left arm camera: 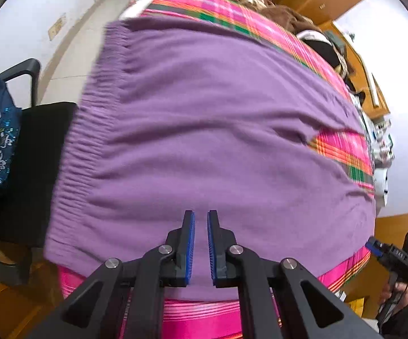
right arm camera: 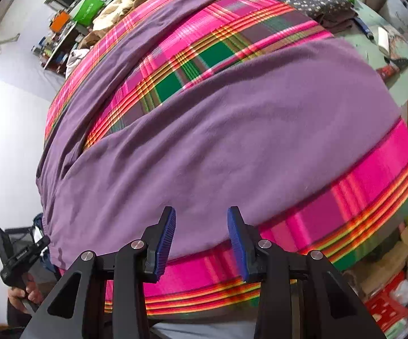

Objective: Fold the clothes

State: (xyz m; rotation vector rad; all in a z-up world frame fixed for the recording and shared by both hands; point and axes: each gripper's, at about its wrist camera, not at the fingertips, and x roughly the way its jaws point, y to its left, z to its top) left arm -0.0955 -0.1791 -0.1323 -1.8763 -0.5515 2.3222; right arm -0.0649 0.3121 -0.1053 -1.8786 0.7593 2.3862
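The purple garment (left arm camera: 204, 130) lies spread flat on the pink plaid bed cover (left arm camera: 345, 147), laid out for folding; the left gripper (left arm camera: 201, 243) hovers above its near edge, narrowly parted, pinching nothing; the right gripper (right arm camera: 201, 240) hangs spread and empty, seemingly ready to take the hem.

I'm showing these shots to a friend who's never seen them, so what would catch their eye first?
The big purple garment spread flat over a loud pink plaid bedsheet fills both views. Its ribbed hem lies along the left side of the left wrist view, next to a black chair. In front, the left gripper is nearly closed and empty, the right gripper open and empty.
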